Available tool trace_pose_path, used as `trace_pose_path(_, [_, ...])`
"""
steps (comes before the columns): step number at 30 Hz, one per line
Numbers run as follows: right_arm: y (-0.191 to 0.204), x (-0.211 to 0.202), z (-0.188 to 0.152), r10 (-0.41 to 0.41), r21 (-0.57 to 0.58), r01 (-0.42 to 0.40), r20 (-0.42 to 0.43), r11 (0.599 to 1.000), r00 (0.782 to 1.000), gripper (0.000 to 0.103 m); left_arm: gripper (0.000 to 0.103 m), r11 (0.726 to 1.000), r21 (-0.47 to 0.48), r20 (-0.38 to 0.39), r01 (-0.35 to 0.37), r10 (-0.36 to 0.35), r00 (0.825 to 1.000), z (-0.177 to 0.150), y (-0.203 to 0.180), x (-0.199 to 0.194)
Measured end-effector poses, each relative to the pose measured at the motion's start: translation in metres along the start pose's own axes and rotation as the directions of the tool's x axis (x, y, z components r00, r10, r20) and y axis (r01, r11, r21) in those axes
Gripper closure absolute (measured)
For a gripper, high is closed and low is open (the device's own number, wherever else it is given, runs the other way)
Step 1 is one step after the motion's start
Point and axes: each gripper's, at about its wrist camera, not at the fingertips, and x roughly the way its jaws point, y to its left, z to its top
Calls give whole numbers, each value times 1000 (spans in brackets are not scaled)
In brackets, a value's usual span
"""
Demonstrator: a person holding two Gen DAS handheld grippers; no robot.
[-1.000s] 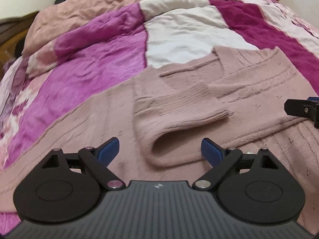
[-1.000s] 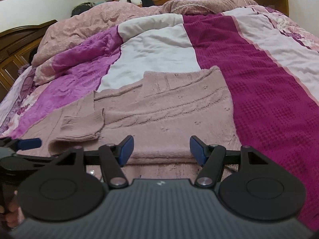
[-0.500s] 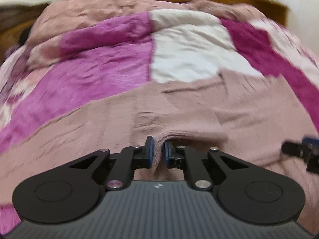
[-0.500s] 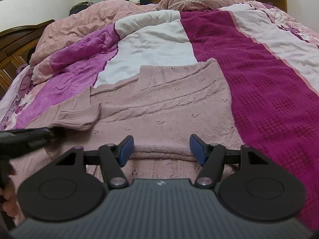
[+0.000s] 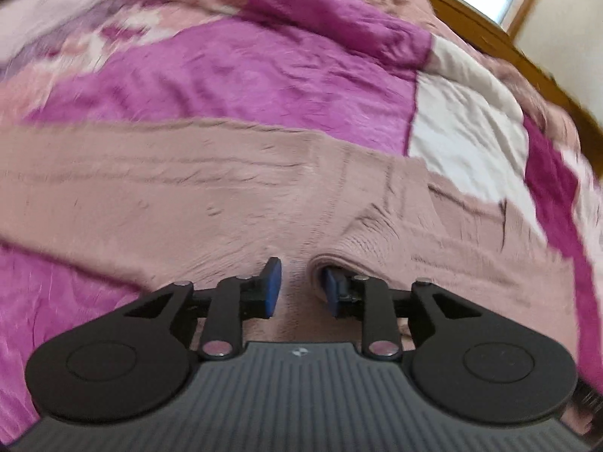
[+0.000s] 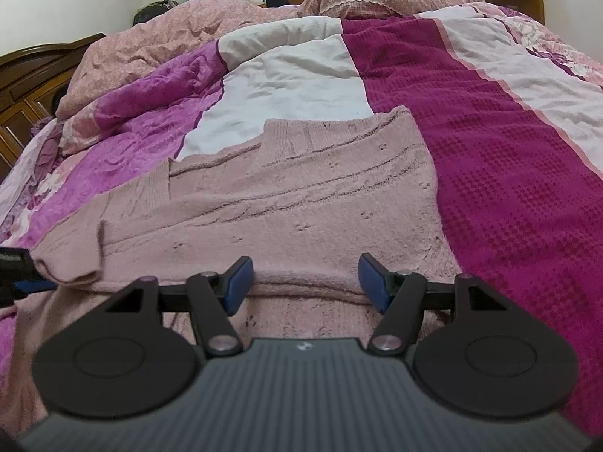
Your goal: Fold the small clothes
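Jaws on the left gripper [image 5: 298, 290] are opening, a narrow gap between the blue pads, and the cuff of the pink sweater's sleeve [image 5: 339, 260] curls round the right-hand pad without being pinched. Those of the right gripper [image 6: 306, 282] stand spread wide and hold nothing, poised just over the near folded edge of the sweater [image 6: 301, 192]. It lies flat on the bedspread [image 6: 508, 188], partly on the magenta panel and partly on the white one, with one sleeve stretched out to the left across the purple patch.
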Motion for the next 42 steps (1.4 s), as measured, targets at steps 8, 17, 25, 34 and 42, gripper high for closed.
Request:
trace_pose_path(8, [1,2,-3,-7,-17,6,-2,1000,1000,39,71,997,-71,36,-44,46,998,9,30,-13])
trace_pose_path(17, [1,1,-3,-7,-20,7,-2,1000,1000,39,67,996,6,87,-89,88,992,18,30,-32])
trace_pose_path(25, [-11,-7,13,22,42,-22,-2,999,1000,39,43,990,96,68,-102,96,993,24,15,-5])
trace_pose_path(34, [-62,10,67,-103,42,100,77,994,992,39,66,989,111,57,-99,93,994,30,15,25])
trace_pose_path(42, [-90,60,97,-112,69,108,51,992,992,39,93,953,172,97,-249,235,967,23,13,13])
